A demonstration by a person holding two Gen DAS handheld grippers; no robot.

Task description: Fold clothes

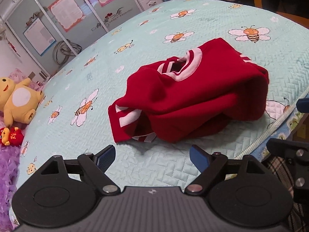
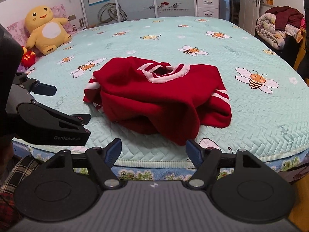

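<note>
The left gripper (image 1: 152, 159) hangs with jaws spread wide and nothing between them, just short of the red sweater (image 1: 189, 96). The right gripper (image 2: 153, 153) is likewise parted and empty at the sweater's near edge. The sweater lies folded in a loose heap on the bee-print bedspread (image 2: 251, 38). A yellow plush toy (image 2: 45, 30) sits well beyond the sweater.

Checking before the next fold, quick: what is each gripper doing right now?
Left gripper: open, empty, short of the red sweater.
Right gripper: open, empty, also clear of it.
</note>
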